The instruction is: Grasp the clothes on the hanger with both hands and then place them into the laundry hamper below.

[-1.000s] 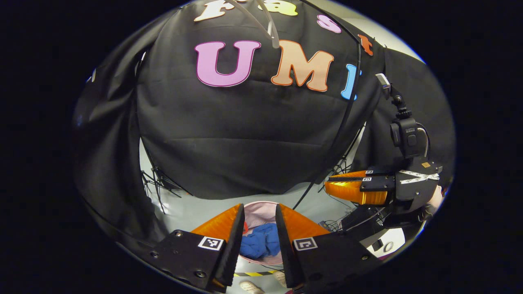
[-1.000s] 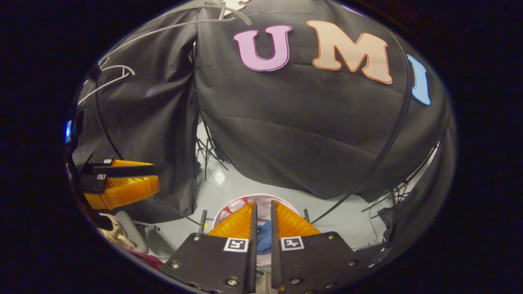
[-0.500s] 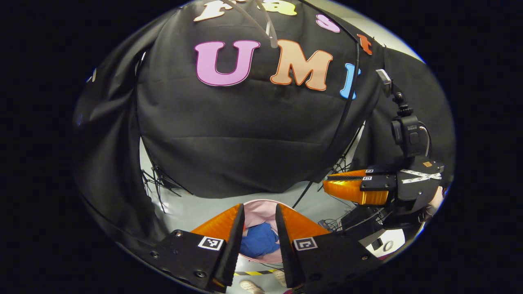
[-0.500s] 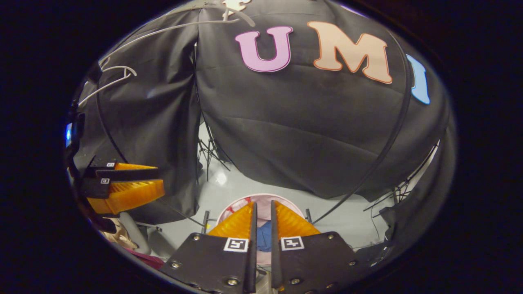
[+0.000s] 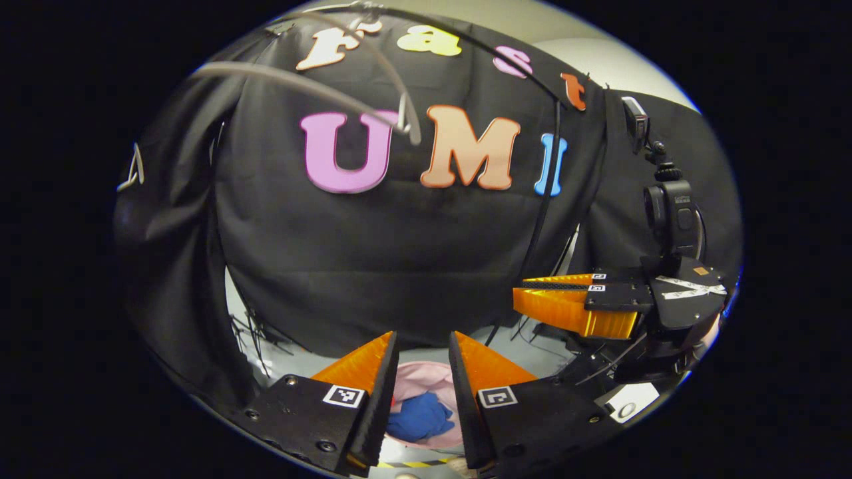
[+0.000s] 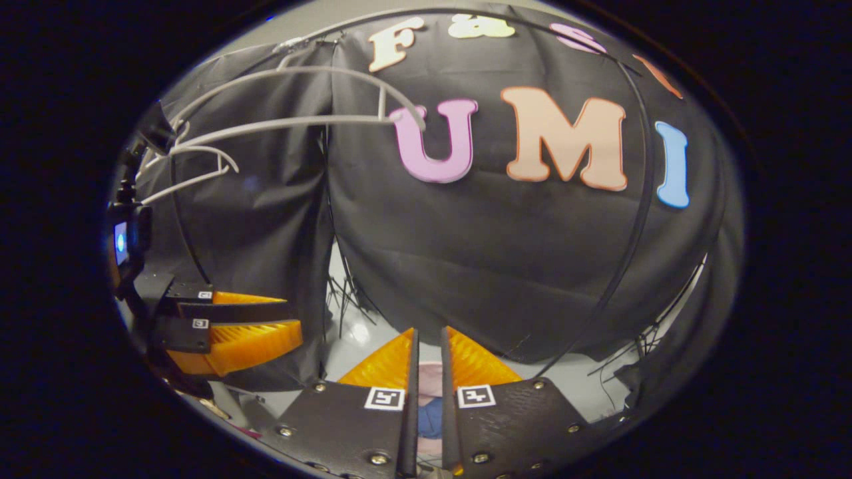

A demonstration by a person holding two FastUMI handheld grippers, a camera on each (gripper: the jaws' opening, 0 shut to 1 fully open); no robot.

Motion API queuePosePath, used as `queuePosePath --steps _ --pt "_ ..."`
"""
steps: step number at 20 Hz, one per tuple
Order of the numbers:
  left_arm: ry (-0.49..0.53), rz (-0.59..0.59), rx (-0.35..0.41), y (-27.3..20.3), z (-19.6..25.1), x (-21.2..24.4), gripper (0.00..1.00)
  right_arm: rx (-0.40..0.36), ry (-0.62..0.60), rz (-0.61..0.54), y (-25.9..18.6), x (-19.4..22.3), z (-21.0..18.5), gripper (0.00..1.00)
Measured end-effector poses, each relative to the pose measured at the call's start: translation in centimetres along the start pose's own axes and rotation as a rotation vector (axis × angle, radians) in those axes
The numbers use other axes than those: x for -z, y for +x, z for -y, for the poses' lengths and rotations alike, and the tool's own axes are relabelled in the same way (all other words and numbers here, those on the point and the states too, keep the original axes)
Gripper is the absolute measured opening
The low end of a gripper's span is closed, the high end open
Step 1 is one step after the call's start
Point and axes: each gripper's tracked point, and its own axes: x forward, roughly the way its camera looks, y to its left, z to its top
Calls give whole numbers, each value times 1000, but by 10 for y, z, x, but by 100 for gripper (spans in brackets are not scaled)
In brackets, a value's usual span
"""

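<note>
Blue clothes point(image 5: 419, 416) lie bunched inside the pink laundry hamper point(image 5: 426, 376) on the floor, seen between the fingers of my left gripper point(image 5: 423, 336). It hangs open and holds nothing, well above the hamper. My right gripper point(image 6: 428, 330) has only a narrow gap between its fingers, and the hamper point(image 6: 429, 376) and blue clothes point(image 6: 431, 416) show through it far below. Each gripper also appears from the side in the other's view, the right gripper point(image 5: 518, 291) at the right and the left gripper point(image 6: 293, 316) at the left. A bare white hanger point(image 5: 299, 80) hangs overhead.
More bare white hangers point(image 6: 286, 123) curve across the upper left of the right gripper view. Black stand legs point(image 6: 346, 293) rest on the grey floor point(image 6: 359, 332) by the cloth wall. A thin black pole point(image 5: 542, 206) arcs down towards the hamper.
Both grippers have risen and tilted up: the hamper sank lower in both views and the hangers came further into sight. The blue clothes have settled deeper in the hamper.
</note>
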Motion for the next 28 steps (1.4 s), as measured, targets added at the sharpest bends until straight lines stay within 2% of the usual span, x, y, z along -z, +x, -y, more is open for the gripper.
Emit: queuePosePath --steps 6,7,8,9,11,12,13,15,19,24,27,28 --pt "17 229 22 -24 26 -112 48 2 -20 255 -47 -114 -7 14" --pt "27 263 18 -32 28 -128 48 6 -21 288 -57 -125 -8 10" --pt "37 296 14 -36 31 -144 41 11 -20 321 -67 -139 -8 14" --pt "48 326 9 -43 35 -157 47 16 -20 354 -75 -149 -8 14" --pt "72 372 -7 -52 40 -177 47 36 -30 407 -96 -168 -6 15" --pt "83 392 -12 -55 43 -184 50 40 -40 426 -105 -173 -5 15" --pt "89 411 -2 -60 50 -189 53 50 -50 448 -114 -180 -4 19" --pt "87 440 9 -70 61 -196 66 69 -66 486 -128 -192 -2 29" --pt "74 475 8 -76 70 -198 95 110 -62 528 -156 -200 11 92" --pt "81 502 -45 -75 74 -203 94 158 -57 576 -179 -205 40 97" --pt "87 539 -112 -57 80 -206 95 188 -62 606 -189 -199 68 97" --pt "87 535 -129 -47 85 -202 95 194 -56 619 -192 -196 80 94"
